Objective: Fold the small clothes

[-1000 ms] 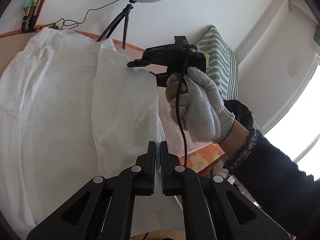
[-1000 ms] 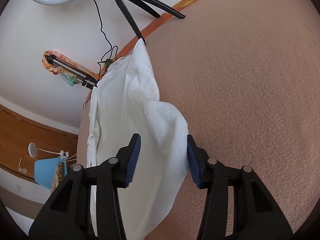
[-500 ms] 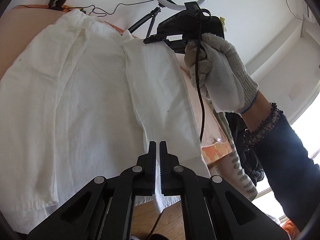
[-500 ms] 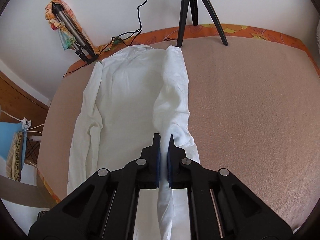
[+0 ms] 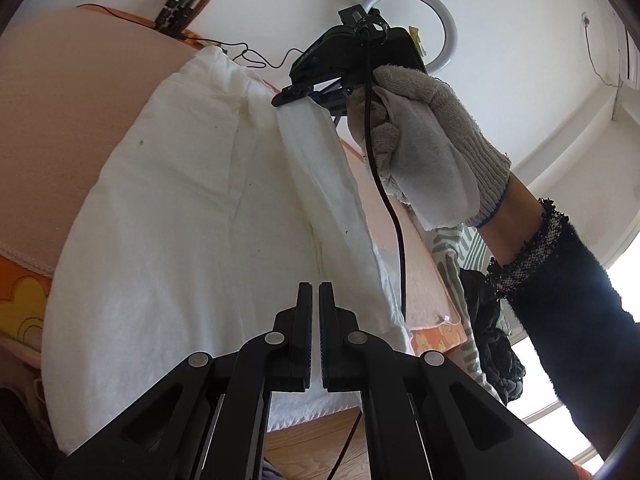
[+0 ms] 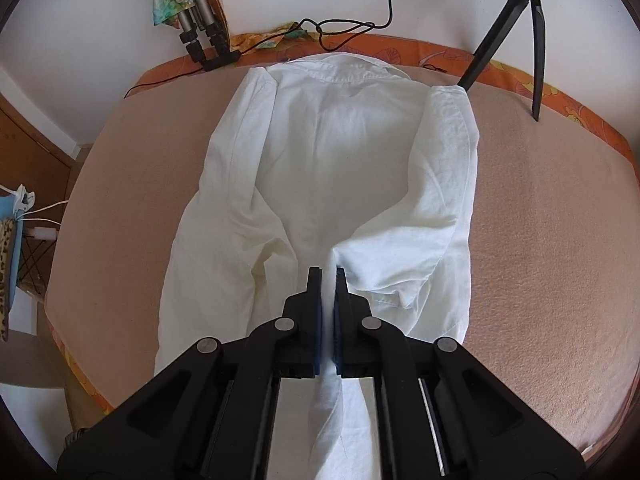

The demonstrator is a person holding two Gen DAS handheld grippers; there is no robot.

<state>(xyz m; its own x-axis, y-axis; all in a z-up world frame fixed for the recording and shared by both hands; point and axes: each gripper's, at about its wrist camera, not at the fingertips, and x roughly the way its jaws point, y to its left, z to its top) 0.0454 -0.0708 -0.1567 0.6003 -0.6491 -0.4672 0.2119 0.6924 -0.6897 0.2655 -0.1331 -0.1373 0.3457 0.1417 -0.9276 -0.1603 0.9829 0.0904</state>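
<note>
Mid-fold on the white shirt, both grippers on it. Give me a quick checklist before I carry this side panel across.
1. right gripper clamped on the white shirt: ok, fabric runs between its pads.
2. left gripper clamped on cloth: ok, white fabric shows between its shut pads.
3. Panel lifted between the two grippers: ok, taut strip in the left wrist view.
4. Collar flat at the far end: ok.
5. Opposite side already folded in: ok.
6. Black cable clear of the panel: not ok, it hangs beside it.
</note>
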